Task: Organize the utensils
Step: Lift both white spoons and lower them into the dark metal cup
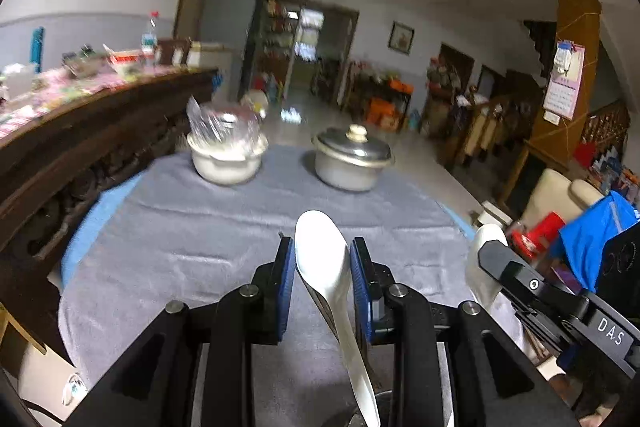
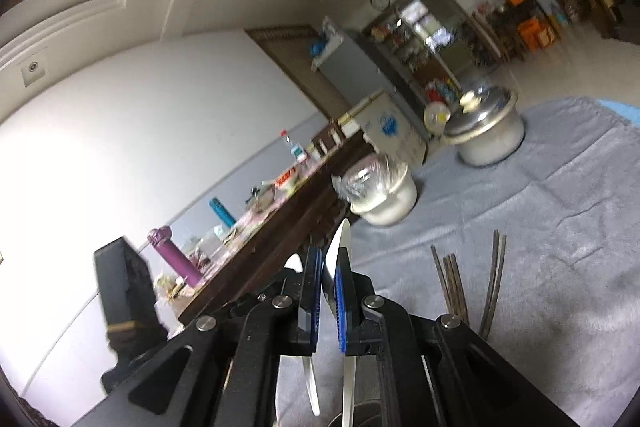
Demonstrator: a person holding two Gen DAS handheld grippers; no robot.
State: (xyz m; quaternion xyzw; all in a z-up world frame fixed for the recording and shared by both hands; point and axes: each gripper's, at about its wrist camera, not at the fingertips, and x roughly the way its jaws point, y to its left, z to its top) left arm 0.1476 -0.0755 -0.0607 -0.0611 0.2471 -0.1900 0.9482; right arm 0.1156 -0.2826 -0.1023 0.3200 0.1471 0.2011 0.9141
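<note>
A round table covered with a grey towel-like cloth [image 1: 192, 227] fills the left wrist view. Far left on it sits a white pot wrapped in clear plastic film [image 1: 226, 153]; to its right, well apart, stands a grey metal pot with a domed lid and pale knob [image 1: 352, 159]. Nearer, the left gripper [image 1: 322, 277] has its blue-padded fingers set narrowly apart around a white plastic spoon [image 1: 324, 267], whose bowl points away; the right pad touches the spoon, while a slim gap shows at the left pad, so a firm grip cannot be confirmed. At the right edge, the right gripper [image 1: 520, 283] reaches in beside a second white spoon [image 1: 486, 267].

In the right wrist view, tilted, the right gripper [image 2: 329, 293] pinches that white spoon [image 2: 338, 247] edge-on between nearly closed blue pads. Just left of it, another white spoon tip [image 2: 295, 261] peeks out. To the right, 2 bunches of dark thin chopsticks [image 2: 452, 283] stand upright, near the gripper.
</note>
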